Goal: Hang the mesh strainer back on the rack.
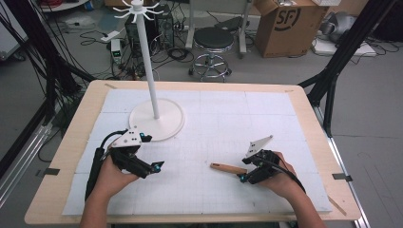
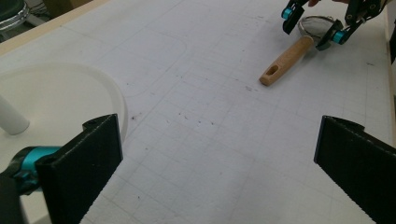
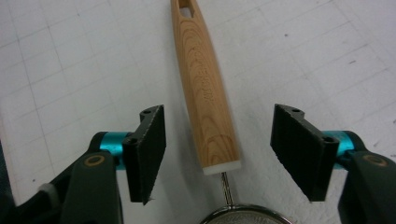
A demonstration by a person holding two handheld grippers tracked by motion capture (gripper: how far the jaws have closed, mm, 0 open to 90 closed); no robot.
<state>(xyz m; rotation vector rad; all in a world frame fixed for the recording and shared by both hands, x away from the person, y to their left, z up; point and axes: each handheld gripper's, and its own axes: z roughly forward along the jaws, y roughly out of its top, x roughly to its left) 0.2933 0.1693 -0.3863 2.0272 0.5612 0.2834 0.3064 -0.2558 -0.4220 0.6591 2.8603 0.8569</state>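
In your right gripper view, the strainer (image 3: 245,214) is cut off by the bottom edge: you see just the top arc of its metal rim and a short wire running up to the wooden handle (image 3: 205,88). From the high view, your right gripper (image 1: 243,172) covers the strainer's bowl, leaving the handle showing. The stand's (image 1: 151,71) pole and base are clipped by the left edge in your left gripper view.
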